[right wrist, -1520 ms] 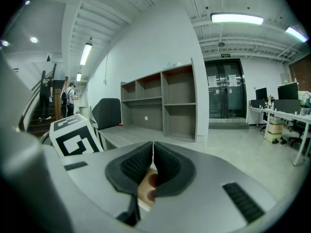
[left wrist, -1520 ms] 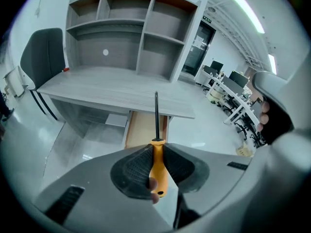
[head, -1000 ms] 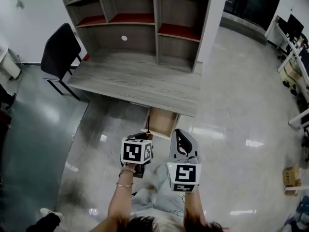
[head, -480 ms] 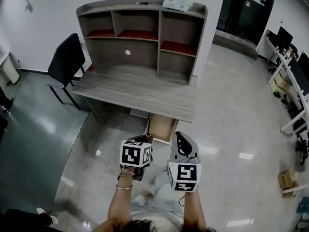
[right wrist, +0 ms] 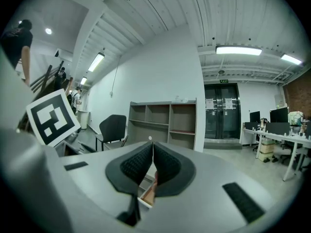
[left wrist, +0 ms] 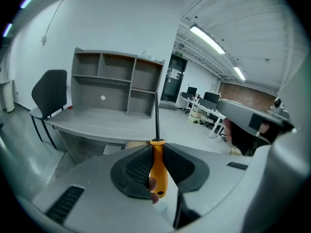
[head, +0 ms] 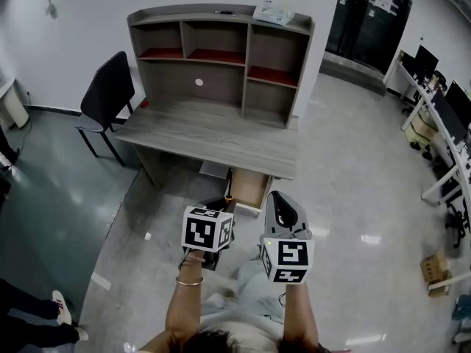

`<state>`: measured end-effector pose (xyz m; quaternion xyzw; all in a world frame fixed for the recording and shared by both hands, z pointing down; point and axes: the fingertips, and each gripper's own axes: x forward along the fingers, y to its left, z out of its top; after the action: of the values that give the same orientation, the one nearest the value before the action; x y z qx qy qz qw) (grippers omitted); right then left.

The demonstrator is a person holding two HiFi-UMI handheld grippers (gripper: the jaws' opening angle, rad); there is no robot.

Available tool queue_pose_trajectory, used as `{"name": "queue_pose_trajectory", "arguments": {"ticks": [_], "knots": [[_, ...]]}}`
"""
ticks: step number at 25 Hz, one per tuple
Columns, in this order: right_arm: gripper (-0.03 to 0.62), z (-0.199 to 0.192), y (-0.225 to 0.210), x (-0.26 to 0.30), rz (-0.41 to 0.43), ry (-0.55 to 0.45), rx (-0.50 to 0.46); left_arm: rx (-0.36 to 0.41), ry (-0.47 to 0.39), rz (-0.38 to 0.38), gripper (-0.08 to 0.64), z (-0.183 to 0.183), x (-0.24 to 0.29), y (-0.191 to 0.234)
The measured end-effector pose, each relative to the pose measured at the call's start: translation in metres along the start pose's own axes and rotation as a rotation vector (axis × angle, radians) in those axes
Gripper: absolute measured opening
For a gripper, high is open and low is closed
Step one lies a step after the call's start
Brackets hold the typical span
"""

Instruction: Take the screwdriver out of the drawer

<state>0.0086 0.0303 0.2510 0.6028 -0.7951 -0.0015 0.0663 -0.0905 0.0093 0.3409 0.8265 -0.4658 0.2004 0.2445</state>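
Glossy office floor, one grey desk [head: 213,134], its one drawer [head: 250,188] open under the front edge, toward the right corner. The one screwdriver [left wrist: 157,165] — clear of the drawer — is clamped by its orange handle in the left gripper [left wrist: 156,149]. The right gripper [right wrist: 152,152] is closed on nothing (two grippers, one loaded). I'd hold firm and keep the shaft off the desk edge.

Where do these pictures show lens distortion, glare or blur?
Head view: the wide lens skews the desk, and lamp reflections glare on the glossy floor. Left gripper view: a round dark border and strong bending at the edges, yet the screwdriver is sharp. Right gripper view: the same round border; the ceiling lamp is washed out white.
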Motion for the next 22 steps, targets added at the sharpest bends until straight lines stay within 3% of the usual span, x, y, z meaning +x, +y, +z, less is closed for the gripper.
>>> {"name": "queue_pose_trajectory", "arguments": {"ticks": [11,22], "knots": [[0.026,0.019,-0.007,-0.010,0.000,-0.022,-0.069,0.073,-0.118,0.003,0.078,0.034,-0.032,-0.022],[0.028,0.029,-0.017,-0.033,0.109,-0.027,-0.118,0.083,-0.222,0.053,0.078,0.049,-0.051,-0.063]]}}
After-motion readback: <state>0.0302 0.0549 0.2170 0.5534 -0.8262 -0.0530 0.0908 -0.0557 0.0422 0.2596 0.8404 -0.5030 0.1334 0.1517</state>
